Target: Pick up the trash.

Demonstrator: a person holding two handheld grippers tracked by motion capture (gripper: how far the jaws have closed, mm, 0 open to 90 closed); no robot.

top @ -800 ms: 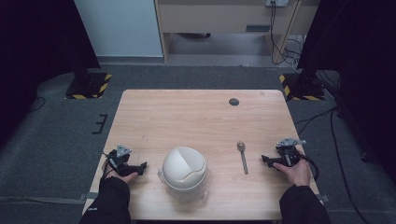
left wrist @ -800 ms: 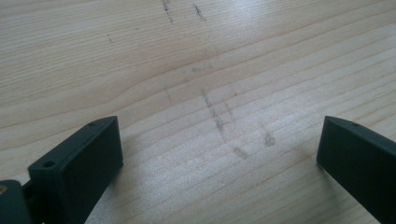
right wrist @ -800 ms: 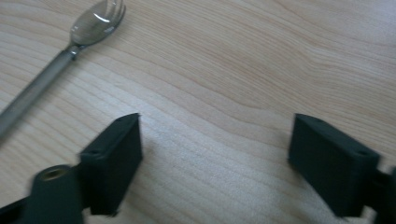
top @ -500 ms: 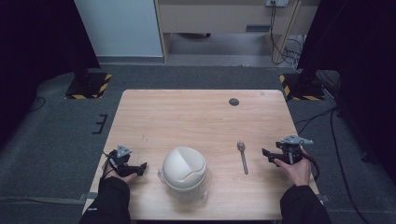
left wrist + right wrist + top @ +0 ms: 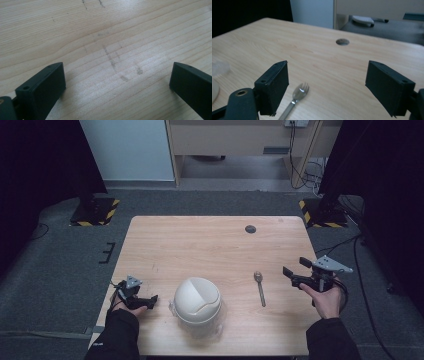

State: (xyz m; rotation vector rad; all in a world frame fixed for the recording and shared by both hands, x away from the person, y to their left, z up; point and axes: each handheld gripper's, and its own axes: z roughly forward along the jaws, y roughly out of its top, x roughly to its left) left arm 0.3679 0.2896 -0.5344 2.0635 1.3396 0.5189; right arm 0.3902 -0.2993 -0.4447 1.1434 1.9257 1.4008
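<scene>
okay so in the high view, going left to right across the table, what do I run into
left gripper → white domed container → metal spork → right gripper

Grey carpet floor (image 5: 60, 250); wooden cabinet (image 5: 240, 135) behind; dark curtains (image 5: 35, 165)
</scene>
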